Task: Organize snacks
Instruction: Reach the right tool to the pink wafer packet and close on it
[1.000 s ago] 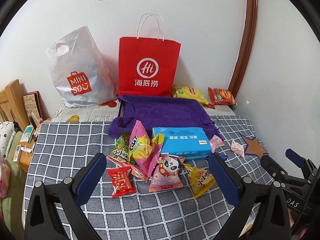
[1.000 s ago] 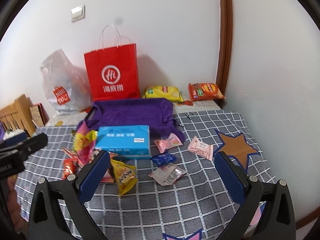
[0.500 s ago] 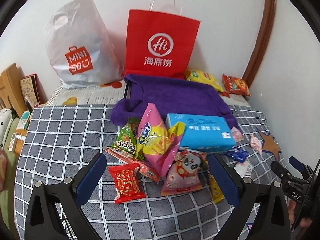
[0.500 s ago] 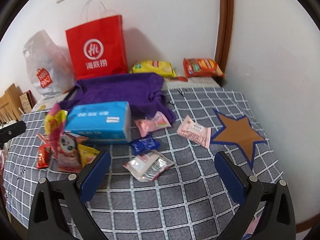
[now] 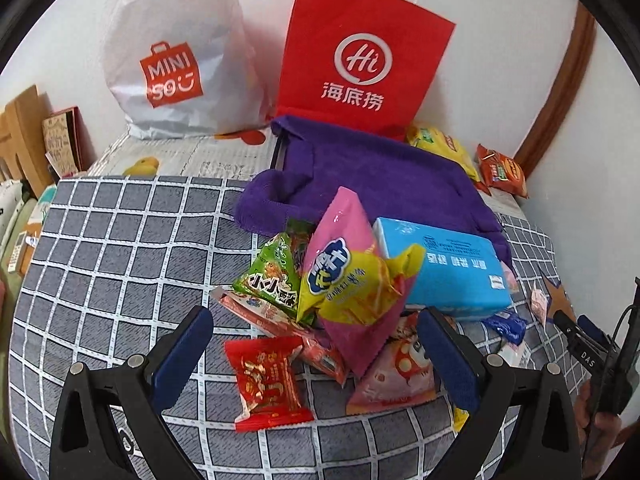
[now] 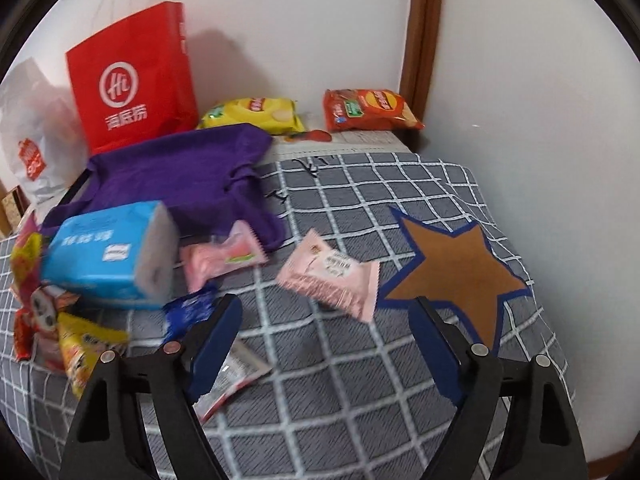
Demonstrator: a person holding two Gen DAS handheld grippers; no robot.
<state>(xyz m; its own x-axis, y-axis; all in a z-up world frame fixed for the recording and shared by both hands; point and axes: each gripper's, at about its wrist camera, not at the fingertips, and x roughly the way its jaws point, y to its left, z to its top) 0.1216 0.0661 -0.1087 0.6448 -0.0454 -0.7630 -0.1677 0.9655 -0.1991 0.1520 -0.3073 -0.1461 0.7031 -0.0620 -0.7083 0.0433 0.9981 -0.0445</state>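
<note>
Crinkly foil packets lie heaped and overlapping, so a careless pinch by the left gripper could drag 2 at once or topple the pink-and-yellow bag. Its fingers stand apart and empty; the red packet lies between them on the checked cloth. The right gripper is closing on nothing, the pink wafer packet just beyond its tips.

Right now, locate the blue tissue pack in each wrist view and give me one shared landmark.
Left wrist: the blue tissue pack lies right of centre, behind the pink and yellow snack bag.
Right wrist: at the left edge, before the purple cloth.
Shared landmark: the red paper bag against the wall.
</note>
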